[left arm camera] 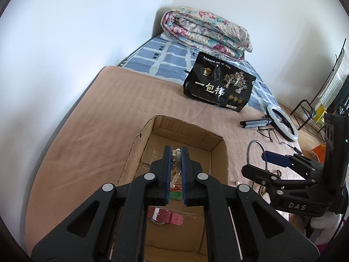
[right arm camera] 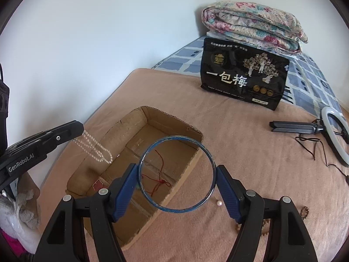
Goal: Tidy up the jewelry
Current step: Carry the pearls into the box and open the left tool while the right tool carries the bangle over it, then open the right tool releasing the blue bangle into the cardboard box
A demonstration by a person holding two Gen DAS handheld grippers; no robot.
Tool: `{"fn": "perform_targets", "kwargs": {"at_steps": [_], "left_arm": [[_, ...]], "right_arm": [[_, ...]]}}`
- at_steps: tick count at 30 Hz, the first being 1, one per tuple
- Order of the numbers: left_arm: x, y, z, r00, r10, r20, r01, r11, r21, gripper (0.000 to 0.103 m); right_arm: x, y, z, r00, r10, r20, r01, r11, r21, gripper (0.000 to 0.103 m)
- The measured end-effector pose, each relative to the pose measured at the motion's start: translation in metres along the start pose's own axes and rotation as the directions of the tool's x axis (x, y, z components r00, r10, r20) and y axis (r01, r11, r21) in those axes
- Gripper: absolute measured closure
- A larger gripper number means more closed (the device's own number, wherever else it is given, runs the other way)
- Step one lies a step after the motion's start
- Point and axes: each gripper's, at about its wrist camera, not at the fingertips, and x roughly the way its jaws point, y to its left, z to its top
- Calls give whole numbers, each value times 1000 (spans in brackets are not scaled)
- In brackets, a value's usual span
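Hanging from the left gripper (right arm camera: 81, 131) at the far left of the right wrist view, a white pearl necklace (right arm camera: 96, 148) droops in loops over the left end of the open cardboard box (right arm camera: 135, 122). In the left wrist view the same gripper (left arm camera: 175, 163) has its blue pads pressed together on the strand, with pearls and a few darker beads (left arm camera: 174, 159) showing in the narrow slit between them.

Below it, on the box floor, lie a small green pendant on a red cord (left arm camera: 175, 195) and a watch with a pink strap (left arm camera: 165, 216). The red cord (right arm camera: 160, 174) also shows through the ring in the right wrist view, with a small red square (right arm camera: 98, 184) near the box's left corner.

Further right, the right gripper (right arm camera: 177, 182) clamps a thin blue-grey metal bangle (right arm camera: 176, 210) across its width, one pad on each side, so the jaws stand wide but are gripping. The bangle hangs above the right edge of the box.

Just right of that, on the pinkish-brown blanket (right arm camera: 229, 131), a single loose pearl (right arm camera: 218, 203) rests beside the right pad, and a string of brown beads (right arm camera: 305, 211) lies near the gripper's outer arm.

Farther back stand a black snack bag (right arm camera: 244, 78), a folded floral quilt (right arm camera: 255, 26), and at the far right a white ring light (right arm camera: 336, 135) with its folded tripod (right arm camera: 292, 126).
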Motion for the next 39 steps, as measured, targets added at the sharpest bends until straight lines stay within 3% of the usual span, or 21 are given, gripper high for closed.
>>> {"fn": "perform_targets", "kwargs": {"at_steps": [20, 24, 25, 27, 39], "left_arm": [[19, 12, -5, 998, 12, -56, -13, 1000, -12, 97], [20, 12, -5, 998, 11, -63, -12, 1000, -14, 97], [20, 12, -4, 998, 16, -64, -17, 1000, -14, 96], [20, 13, -4, 998, 21, -61, -22, 1000, -21, 74], [13, 10, -5, 998, 31, -46, -32, 999, -20, 72]], "right_arm": [[50, 11, 10, 998, 36, -50, -36, 999, 0, 29], [52, 9, 10, 998, 36, -44, -36, 999, 13, 22], [52, 8, 10, 998, 36, -43, -36, 999, 20, 20], [51, 5, 9, 998, 39, -39, -38, 999, 35, 19], [34, -3, 4, 999, 14, -31, -13, 999, 51, 19]]}}
